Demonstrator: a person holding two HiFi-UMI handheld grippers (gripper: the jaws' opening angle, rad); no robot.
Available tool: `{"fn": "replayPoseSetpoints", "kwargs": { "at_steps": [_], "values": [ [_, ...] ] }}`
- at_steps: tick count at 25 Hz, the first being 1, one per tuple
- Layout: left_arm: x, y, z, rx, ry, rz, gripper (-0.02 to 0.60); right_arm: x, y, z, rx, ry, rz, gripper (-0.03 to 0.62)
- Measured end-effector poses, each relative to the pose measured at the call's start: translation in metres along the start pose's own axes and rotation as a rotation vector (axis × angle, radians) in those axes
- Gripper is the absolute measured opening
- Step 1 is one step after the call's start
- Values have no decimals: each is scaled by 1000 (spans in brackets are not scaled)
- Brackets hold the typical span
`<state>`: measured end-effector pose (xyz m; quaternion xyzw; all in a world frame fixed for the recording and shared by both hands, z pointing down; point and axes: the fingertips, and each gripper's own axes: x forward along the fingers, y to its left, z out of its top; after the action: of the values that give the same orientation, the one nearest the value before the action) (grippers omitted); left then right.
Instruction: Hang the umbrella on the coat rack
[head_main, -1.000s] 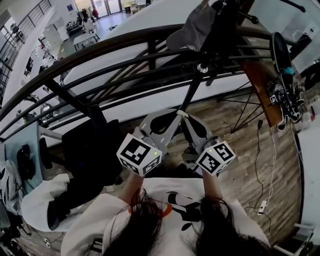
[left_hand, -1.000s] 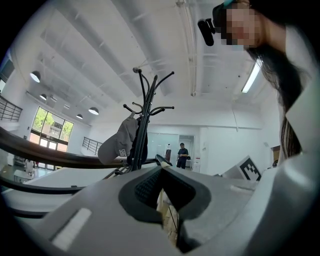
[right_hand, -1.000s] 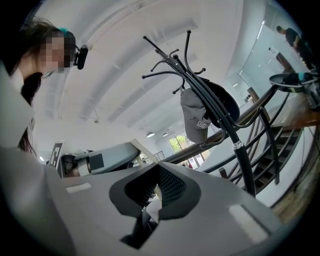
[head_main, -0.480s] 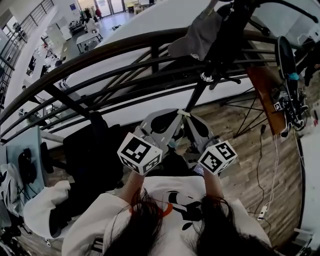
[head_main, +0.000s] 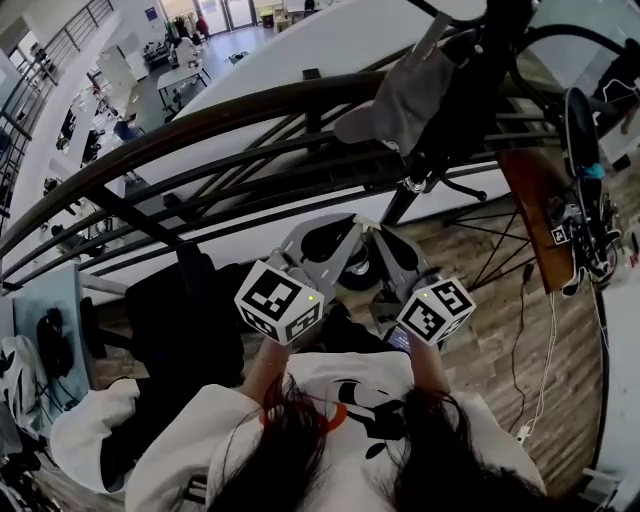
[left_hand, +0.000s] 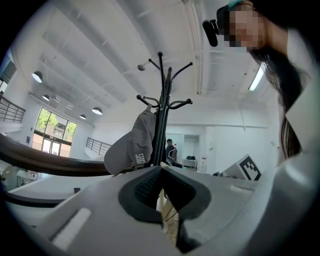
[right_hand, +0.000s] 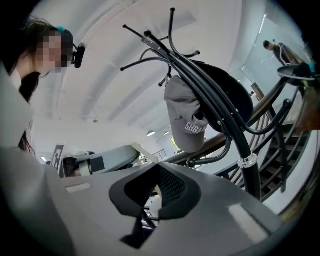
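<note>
As they are held side by side at low centre, left gripper (left_hand: 160, 172) and right gripper (right_hand: 155, 172) are noted closed, nothing gripped. Grey cap (head_main: 400, 95) and black item (right_hand: 235, 100) are hung on coat rack (head_main: 400, 198), upper right; umbrella not identified with certainty.

The head view looks steeply down from above the person's hair. The left gripper (head_main: 356, 224) and right gripper (head_main: 373, 230) sit close at 6 o'clock, and the coat rack (head_main: 398, 205) rises toward 1 o'clock. The left gripper view tilts upward from low down and faces the rack at 12 o'clock, some way off. The right gripper view also tilts up, nearer the rack, which stands at 2 o'clock. All three views share the rack and its grey cap (head_main: 405, 95).
</note>
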<state>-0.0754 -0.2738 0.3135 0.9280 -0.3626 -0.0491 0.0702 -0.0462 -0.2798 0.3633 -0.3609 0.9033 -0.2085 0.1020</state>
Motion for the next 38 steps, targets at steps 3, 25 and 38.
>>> {"fn": "replayPoseSetpoints", "kwargs": {
  "at_steps": [3,25,38],
  "values": [
    [9,12,-1,3,8,12,2,10,-10,3,-1,10,2,21],
    [50,62,-20,-29,76,38,2,47,-57,-2,1,89,-25,21],
    [73,72,-38,-27,130,42,2,48,-82,-6,13,114,-60,21]
  ]
}}
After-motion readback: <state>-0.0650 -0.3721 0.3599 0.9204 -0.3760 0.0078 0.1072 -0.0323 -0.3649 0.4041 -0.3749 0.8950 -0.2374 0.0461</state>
